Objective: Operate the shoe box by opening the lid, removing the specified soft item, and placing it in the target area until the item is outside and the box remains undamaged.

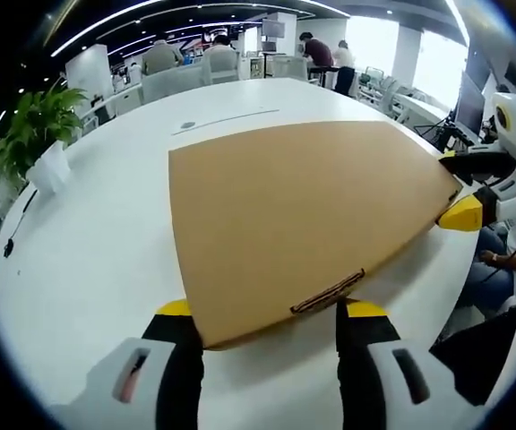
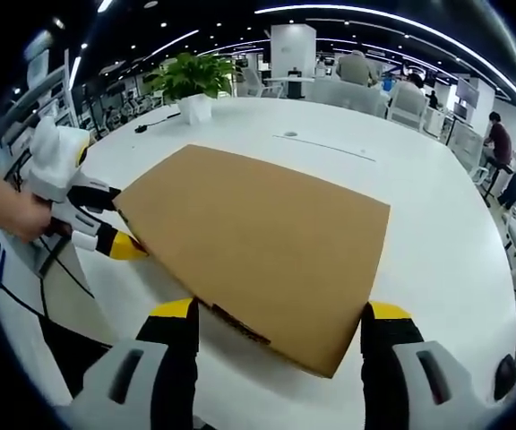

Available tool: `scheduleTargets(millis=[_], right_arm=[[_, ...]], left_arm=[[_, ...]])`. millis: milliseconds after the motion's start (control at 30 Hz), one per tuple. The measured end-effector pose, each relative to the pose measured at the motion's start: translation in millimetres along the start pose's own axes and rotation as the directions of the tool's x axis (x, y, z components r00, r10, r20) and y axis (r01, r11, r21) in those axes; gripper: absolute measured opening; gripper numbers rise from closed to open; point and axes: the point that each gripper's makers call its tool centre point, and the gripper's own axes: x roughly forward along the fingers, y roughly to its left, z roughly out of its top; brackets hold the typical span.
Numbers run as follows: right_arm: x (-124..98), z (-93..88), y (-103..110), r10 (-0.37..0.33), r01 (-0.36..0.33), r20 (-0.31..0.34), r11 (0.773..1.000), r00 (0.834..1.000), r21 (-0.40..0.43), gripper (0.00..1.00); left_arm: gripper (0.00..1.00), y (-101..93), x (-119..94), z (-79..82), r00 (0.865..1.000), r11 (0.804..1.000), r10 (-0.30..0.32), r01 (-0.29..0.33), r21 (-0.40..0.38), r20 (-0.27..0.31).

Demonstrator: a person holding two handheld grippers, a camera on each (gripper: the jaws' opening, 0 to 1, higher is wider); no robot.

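A closed brown cardboard shoe box [image 1: 294, 224] lies flat on the white table [image 1: 88, 260]. A small dark tab [image 1: 328, 292] sits at its near edge. My left gripper [image 1: 269, 315] is open, its yellow-tipped jaws standing either side of that near edge. In the right gripper view the box [image 2: 258, 242] fills the middle. My right gripper [image 2: 280, 315] is open too, with the box's near corner between its jaws. The right gripper [image 1: 462, 208] meets the box's far right corner in the left gripper view. The left gripper [image 2: 107, 235], held by a hand [image 2: 9, 213], sits at the box's left corner.
A potted plant [image 2: 191, 81] stands at the table's far edge, with a black cable [image 2: 155, 121] beside it. Chairs and several people [image 2: 358, 67] sit beyond the table. The table [image 2: 437, 224] is bare past the box. A seated person's legs [image 1: 495, 269] are at the table's right side.
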Motion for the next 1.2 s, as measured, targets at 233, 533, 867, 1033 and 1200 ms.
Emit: scheduleTargets(millis=[233,533,867,1033,1200], right_arm=[[-1.2,-0.8,1.0,-0.002,0.002,0.010,1.000,1.000,0.000,0.75],[-0.9,-0.9,1.0,0.005,-0.004,0.018,1.000,1.000,-0.008,0.75],[-5.7,-4.7,5.5,0.017,-0.016,0.024,1.000,1.000,-0.022,0.75],[-4.2,-4.8,5.8,0.020,-0.019,0.018,1.000,1.000,-0.025,0.75],[-5.8,-8.3,6.5,0.024,-0.023,0.023,0.999,0.999,-0.028,0.75]], left_arm=[[0.60,-1.0,1.1,-1.7,1.000,1.000,0.018,-0.018,-0.004,-0.015],[0.60,-2.5,0.1,-5.2,0.999,1.000,0.022,-0.023,-0.015,-0.024],[0.60,-7.9,-7.4,-9.7,0.999,0.999,0.029,-0.030,-0.028,-0.023],[0.60,-7.7,-8.9,-12.3,0.999,0.999,0.031,-0.031,-0.031,-0.016],[0.59,-10.2,-12.9,-17.3,0.999,0.999,0.031,-0.031,-0.041,-0.017]])
